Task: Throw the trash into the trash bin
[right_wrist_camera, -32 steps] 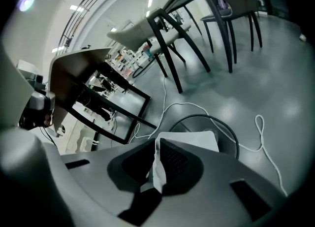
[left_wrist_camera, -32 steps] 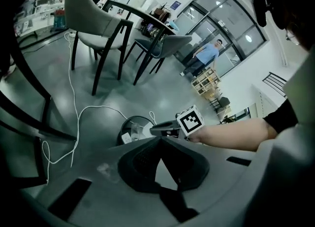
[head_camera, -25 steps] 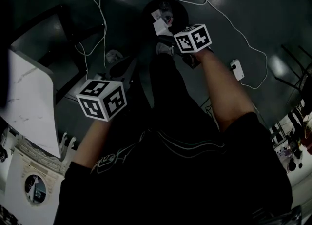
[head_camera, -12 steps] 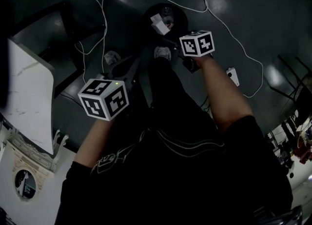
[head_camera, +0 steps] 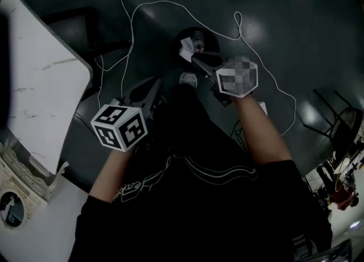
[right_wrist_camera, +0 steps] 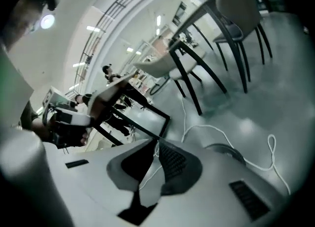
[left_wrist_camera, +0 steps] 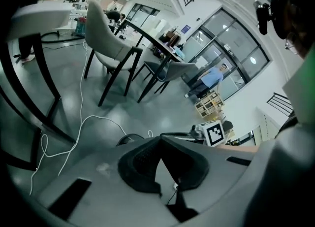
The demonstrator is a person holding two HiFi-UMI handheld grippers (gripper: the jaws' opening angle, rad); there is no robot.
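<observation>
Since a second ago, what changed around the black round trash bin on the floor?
The right gripper has just been closing its jaws; they now meet with nothing between them, near the black round trash bin. Unchanged: the white crumpled paper scrap lies in the bin, and the left gripper stays shut and empty.

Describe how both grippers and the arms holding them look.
The left gripper and right gripper share a light grey moulded body, with black textured pads lining the jaws. Each carries a white cube printed with black square markers. The arms come out of short black sleeves on a top with white line print. The right jaws have just been closing, nothing between them.
</observation>
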